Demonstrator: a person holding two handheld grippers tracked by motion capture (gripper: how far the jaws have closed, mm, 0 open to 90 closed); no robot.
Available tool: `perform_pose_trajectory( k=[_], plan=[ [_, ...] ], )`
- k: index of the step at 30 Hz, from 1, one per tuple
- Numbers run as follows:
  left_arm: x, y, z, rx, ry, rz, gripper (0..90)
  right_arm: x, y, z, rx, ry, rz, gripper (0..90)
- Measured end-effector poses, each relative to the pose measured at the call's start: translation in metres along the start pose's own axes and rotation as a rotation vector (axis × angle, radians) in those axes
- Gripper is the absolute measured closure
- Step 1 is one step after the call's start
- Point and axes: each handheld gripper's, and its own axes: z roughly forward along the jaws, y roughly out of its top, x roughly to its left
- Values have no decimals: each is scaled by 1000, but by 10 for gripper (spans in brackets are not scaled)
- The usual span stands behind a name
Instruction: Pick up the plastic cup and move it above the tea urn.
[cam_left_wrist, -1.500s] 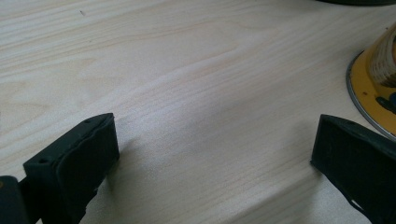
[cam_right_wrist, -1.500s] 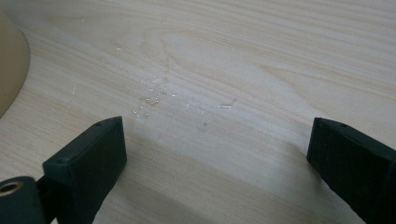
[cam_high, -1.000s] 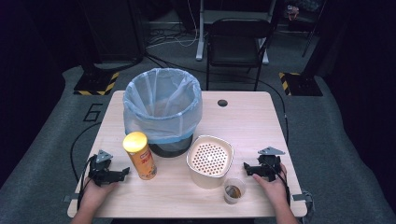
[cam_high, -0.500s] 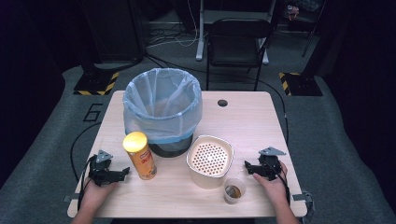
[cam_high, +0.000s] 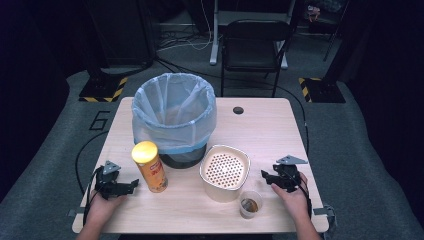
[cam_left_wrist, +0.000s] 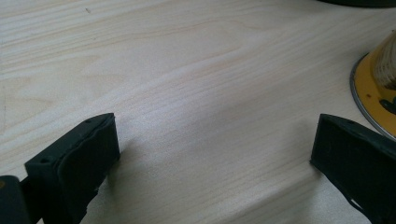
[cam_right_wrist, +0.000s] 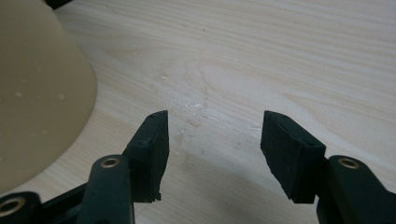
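1. Two grippers rest low over my wooden table (cam_high: 270, 125), one at each near corner, and neither has anything between its jaws.
2. My left gripper (cam_high: 131, 184) sits at the near left, with the person's left hand (cam_high: 102, 205) behind it. In the left gripper view its jaws stand released and wide apart over bare wood.
3. Just beside that gripper stands the yellow-lidded snack can (cam_high: 149, 166), upright; its yellow base with a metal rim (cam_left_wrist: 373, 93) shows at the right edge of the left gripper view, close to one jaw but apart from it.
4. My right gripper (cam_high: 265, 177) sits at the near right, held by the right hand (cam_high: 295, 195). Its jaws have just been closing and now stand about half apart, with nothing but table between them.
5. A few small water drops (cam_right_wrist: 194, 114) lie on the wood just ahead of the right gripper's jaws.
6. The cream strainer bowl (cam_high: 224, 170) with its perforated insert stands near the middle of the near edge, just beside the right gripper; its curved cream wall (cam_right_wrist: 42, 93) rises at the left of the right gripper view, not touched by the jaws.
7. A small clear cup (cam_high: 250, 204) holding something brownish stands at the near edge, touching or almost touching the bowl.
8. Behind the can and bowl stands a dark bin lined with a pale blue bag (cam_high: 172, 117), open at the top.
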Motion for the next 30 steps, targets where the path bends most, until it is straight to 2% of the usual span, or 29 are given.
perform_pose_trajectory(
  k=[2, 4, 6, 7, 8, 9, 19, 27, 30],
  plan=[
    [0, 0, 0, 0, 0, 0, 8, 3, 3, -2, -5, 13, -4, 431],
    [0, 0, 0, 0, 0, 0, 8, 7, 9, -6, 0, 19, -27, 455],
    [0, 0, -1, 12, -4, 3, 8, 8, 11, -7, 1, 18, -32, 474],
    [0, 0, 0, -5, 3, -2, 8, 10, 13, -9, 11, 7, -36, 492],
    [0, 0, 0, -1, 3, -2, 8, 11, 16, -12, 17, 6, -40, 501],
    [0, 0, 0, -1, 4, -3, 8, 13, 20, -17, 4, 28, -44, 504],
    [-1, 0, 0, -3, 6, -5, 8, 18, 41, -32, -23, 70, -52, 540],
    [-1, 0, 0, -3, 6, -5, 8, 31, 66, -42, -46, 119, -72, 592],
    [-1, 0, 0, -2, 6, -5, 8, 36, 73, -45, -52, 112, -91, 604]
  ],
)
